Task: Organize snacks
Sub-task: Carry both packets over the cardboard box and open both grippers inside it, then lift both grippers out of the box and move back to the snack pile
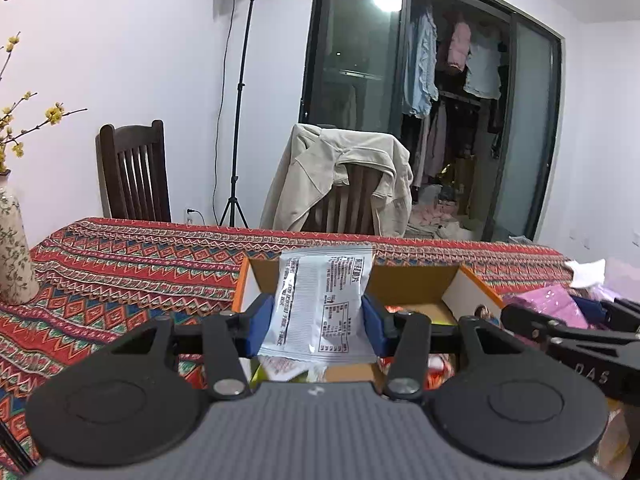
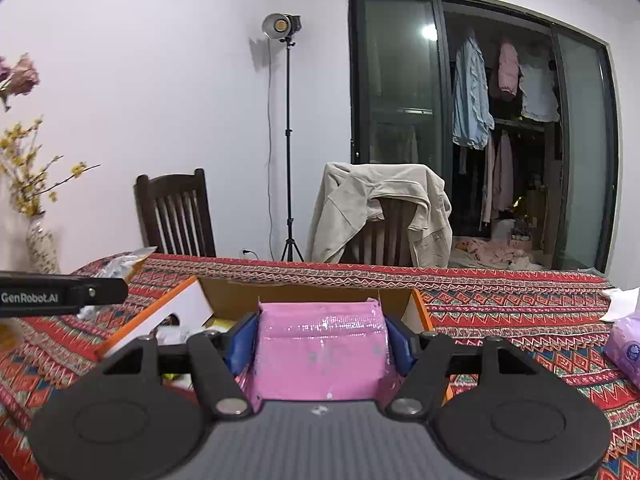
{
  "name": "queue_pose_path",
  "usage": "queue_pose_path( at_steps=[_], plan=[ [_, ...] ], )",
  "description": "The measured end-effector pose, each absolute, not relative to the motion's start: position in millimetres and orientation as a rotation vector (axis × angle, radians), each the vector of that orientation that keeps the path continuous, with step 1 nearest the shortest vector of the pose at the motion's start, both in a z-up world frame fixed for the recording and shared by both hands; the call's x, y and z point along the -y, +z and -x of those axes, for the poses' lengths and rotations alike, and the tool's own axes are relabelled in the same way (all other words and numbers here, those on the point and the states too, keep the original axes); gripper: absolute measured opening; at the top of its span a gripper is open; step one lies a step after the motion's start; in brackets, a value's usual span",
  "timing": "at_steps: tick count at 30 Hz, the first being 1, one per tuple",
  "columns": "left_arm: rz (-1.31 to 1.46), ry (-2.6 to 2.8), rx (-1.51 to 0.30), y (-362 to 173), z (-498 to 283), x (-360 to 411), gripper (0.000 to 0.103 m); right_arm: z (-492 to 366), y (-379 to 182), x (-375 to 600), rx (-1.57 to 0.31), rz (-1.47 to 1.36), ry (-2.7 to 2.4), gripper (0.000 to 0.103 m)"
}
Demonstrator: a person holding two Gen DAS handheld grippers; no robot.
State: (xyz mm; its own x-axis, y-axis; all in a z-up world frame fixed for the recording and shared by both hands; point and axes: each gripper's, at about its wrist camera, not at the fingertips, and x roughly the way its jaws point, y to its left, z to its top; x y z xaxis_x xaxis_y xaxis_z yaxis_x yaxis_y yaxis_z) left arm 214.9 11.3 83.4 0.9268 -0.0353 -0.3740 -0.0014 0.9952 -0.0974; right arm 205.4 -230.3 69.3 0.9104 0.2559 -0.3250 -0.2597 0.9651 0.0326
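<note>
Your left gripper (image 1: 319, 318) held the white snack packet (image 1: 322, 304) between its jaws above the open cardboard box (image 1: 416, 280); your right gripper (image 2: 320, 344) clamped a pink packet (image 2: 320, 348) over the same box. Both crowded one opening, so they risked colliding. Loose packets already lay inside.

A beige jacket (image 1: 340, 172) drapes one chair; a light stand (image 1: 240, 100) stands by the wall.
</note>
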Motion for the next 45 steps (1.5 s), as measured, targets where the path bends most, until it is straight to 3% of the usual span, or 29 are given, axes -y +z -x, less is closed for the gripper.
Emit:
queue_pose_path(
  at_steps=[20,22,24,26,27,32,45],
  plan=[
    [0.09,0.012,-0.439,41.2,-271.2,-3.3,0.051,-271.4,24.8,229.3,-0.405,-0.018,0.226,0.066],
    [0.111,0.002,-0.442,38.8,-273.0,-7.6,0.057,-272.3,20.5,231.1,-0.422,-0.026,0.237,0.073],
    [0.117,0.014,-0.43,37.0,-271.6,-10.2,0.081,-270.1,17.1,232.4,-0.431,-0.028,0.238,0.075],
    [0.137,0.035,-0.411,36.7,-268.0,-13.4,0.099,-270.3,14.9,234.2,-0.432,-0.041,0.231,0.092],
    [0.145,0.041,-0.396,36.6,-265.7,-14.7,0.103,-270.2,14.6,234.6,-0.428,-0.051,0.227,0.096],
    [0.143,0.043,-0.404,34.3,-264.9,-13.4,0.103,-268.1,13.4,236.7,-0.43,-0.068,0.225,0.103],
    [0.143,0.053,-0.381,38.6,-255.6,-11.8,0.103,-258.4,21.0,236.9,-0.406,-0.074,0.233,0.103]
  ],
)
